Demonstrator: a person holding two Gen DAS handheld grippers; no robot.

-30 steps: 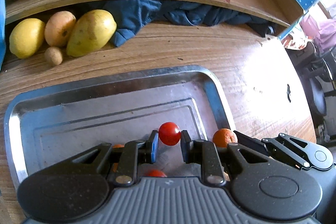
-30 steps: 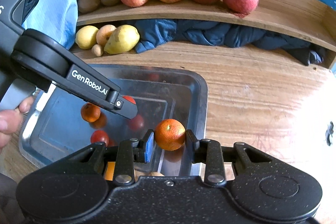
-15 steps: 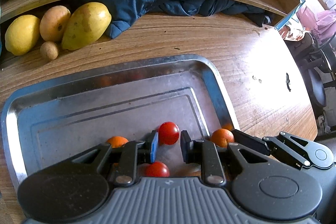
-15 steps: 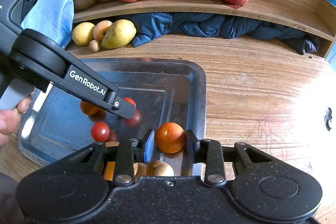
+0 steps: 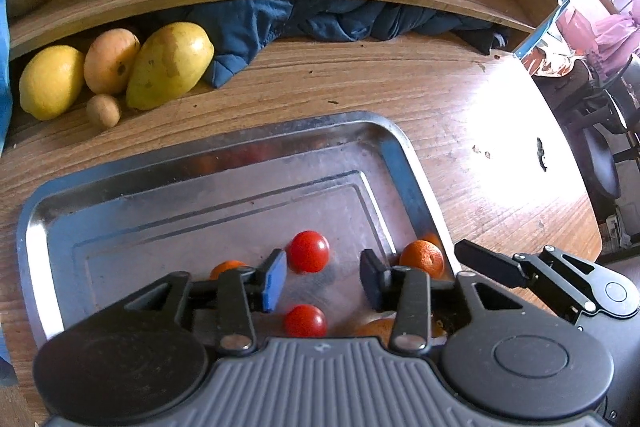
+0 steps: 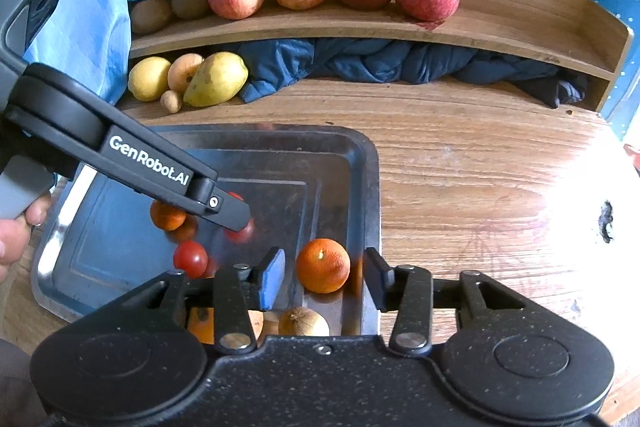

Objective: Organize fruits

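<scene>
Because both sets of jaws stand open over round, smooth fruit, rolling is the main hazard. In the left wrist view, the left gripper (image 5: 322, 277) has its jaws parted, and the small red cherry tomato (image 5: 308, 251) sits just ahead of them at lower centre, loose on the shiny rectangular steel tray (image 5: 248, 159); it looks slightly blurred, so it may be in motion. A nudge from the blue pad would likely send it across the tray floor toward the second red tomato (image 5: 305, 320) lower in the frame.

In the right wrist view, the right gripper (image 6: 320, 277) also has its jaws spread. The small orange mandarin (image 6: 323, 265) lies between them at lower centre, touching neither pad as far as can be told, close against the tray's right wall. A careless withdrawal could clip that wall and jolt every loose fruit. The two tools are near each other, so a collision is possible.

Pose: the left gripper slants in from the upper left of the right wrist view, tip down over the tray, with a person's hand (image 6: 16, 231) at its handle at the left edge. The right gripper points forward and down over the tray's right side, above the wooden desk (image 6: 480, 155).
</scene>
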